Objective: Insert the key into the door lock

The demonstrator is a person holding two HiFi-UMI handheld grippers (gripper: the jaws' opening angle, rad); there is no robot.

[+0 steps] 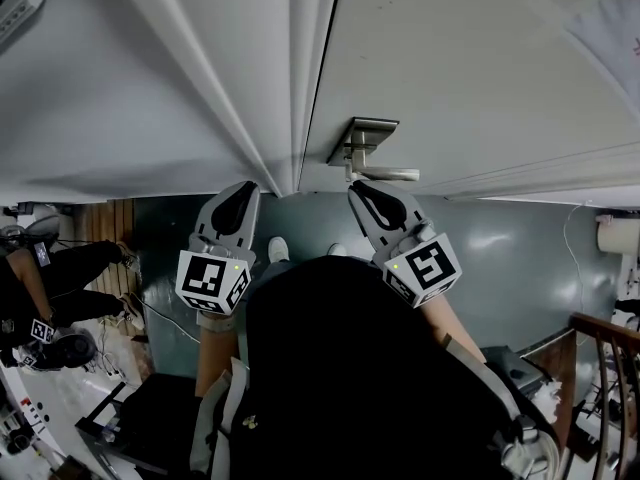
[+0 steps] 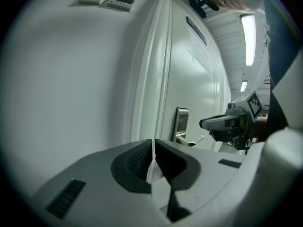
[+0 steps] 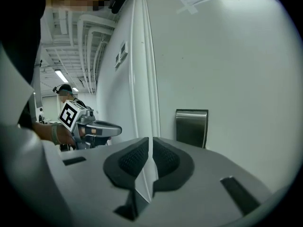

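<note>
A white door (image 1: 470,68) carries a brushed-metal lock plate (image 1: 362,136) with a lever handle (image 1: 388,174) below it. My left gripper (image 1: 244,188) is shut with nothing in it, close to the door frame (image 1: 296,88) and left of the handle. The right gripper (image 1: 359,188) is also shut and holds nothing, just below the handle. The left gripper view shows the lock plate (image 2: 181,124), the handle (image 2: 190,141) and the right gripper (image 2: 222,122) beyond its closed jaws. In the right gripper view the lock plate (image 3: 191,126) stands right of the jaws, and the left gripper (image 3: 97,127) is at the left. No key shows in any view.
Two wall control panels (image 2: 108,0) sit high on the wall left of the frame. A paper notice (image 1: 608,20) is stuck on the door. Another person (image 1: 35,280) stands at the far left, and a wooden railing (image 1: 605,336) is at the lower right.
</note>
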